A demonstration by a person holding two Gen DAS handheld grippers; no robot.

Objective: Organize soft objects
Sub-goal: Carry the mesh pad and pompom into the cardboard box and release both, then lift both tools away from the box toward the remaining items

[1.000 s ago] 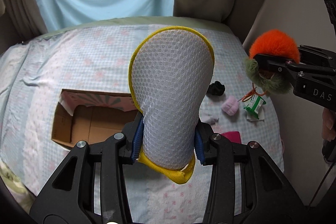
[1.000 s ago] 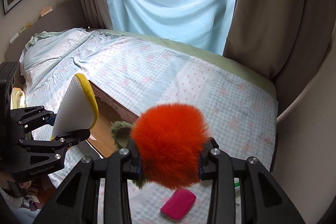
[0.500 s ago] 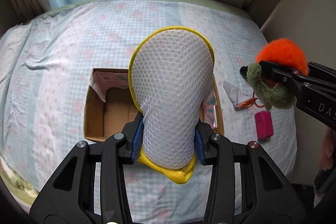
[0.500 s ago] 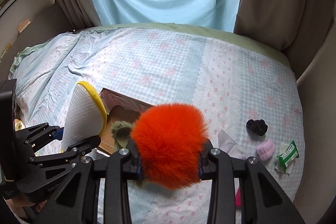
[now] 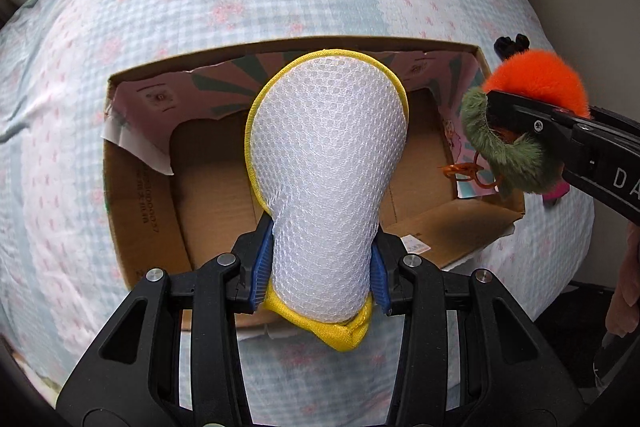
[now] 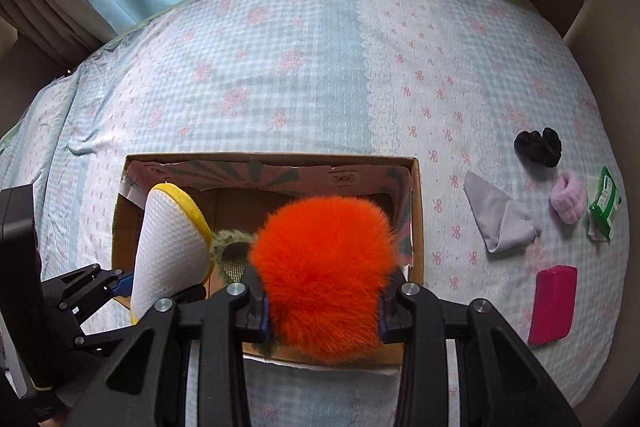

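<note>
The cardboard box lies open-topped on the bed, bare sheet around its rim. "DA" is read on the right gripper, clamped on an orange pompom above the box's right edge. The left gripper is clamped on a mesh sponge over the box's bare floor.

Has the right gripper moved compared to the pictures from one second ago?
Yes. The right gripper, holding the orange pompom, came down over the cardboard box.
</note>
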